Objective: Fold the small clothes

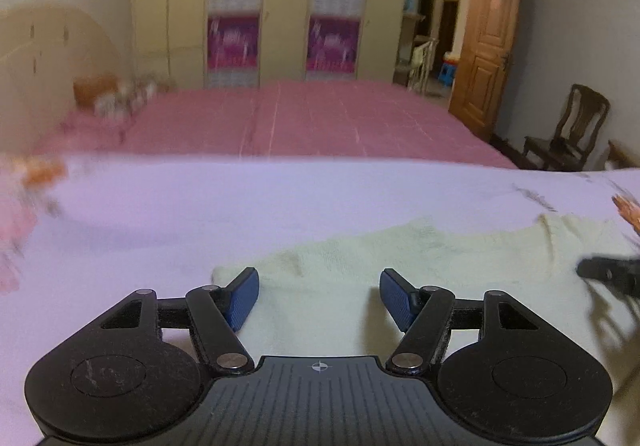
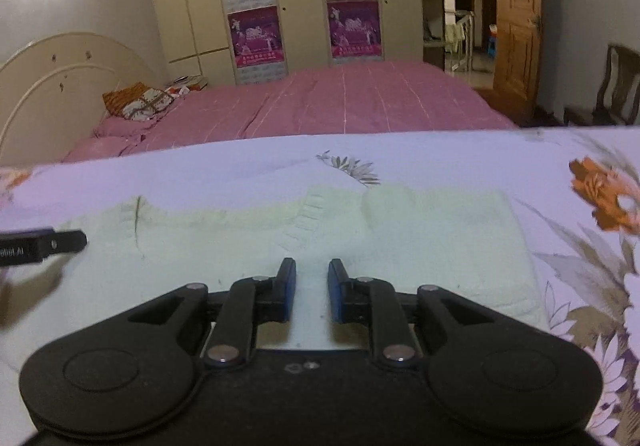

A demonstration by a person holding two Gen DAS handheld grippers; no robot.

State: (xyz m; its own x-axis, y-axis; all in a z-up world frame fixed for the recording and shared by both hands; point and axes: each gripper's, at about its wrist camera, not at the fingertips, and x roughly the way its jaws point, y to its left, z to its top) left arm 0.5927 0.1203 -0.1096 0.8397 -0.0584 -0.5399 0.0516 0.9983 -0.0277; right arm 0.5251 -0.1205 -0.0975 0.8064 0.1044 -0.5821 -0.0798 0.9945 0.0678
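A small pale yellow knit garment (image 1: 352, 266) lies flat on a white floral sheet (image 1: 200, 206). My left gripper (image 1: 320, 288) hovers over its left end, open, blue pads wide apart with nothing between them. At the right edge of that view a black finger of the right gripper (image 1: 608, 274) shows. In the right wrist view the garment (image 2: 420, 238) stretches across, with a ribbed strip near its middle. My right gripper (image 2: 313, 288) is above its near edge, jaws only a little apart and pressing on nothing. The left gripper's finger (image 2: 60, 242) pokes in from the left.
The sheet's far edge (image 2: 360, 136) drops to a pink bed (image 2: 360, 98) with pillows (image 2: 140, 102) and a rounded headboard (image 2: 60, 70). Behind stand a wardrobe with posters (image 2: 256, 34), a wooden door (image 2: 516, 26) and a chair (image 1: 572, 130). An orange flower print (image 2: 600, 194) marks the sheet.
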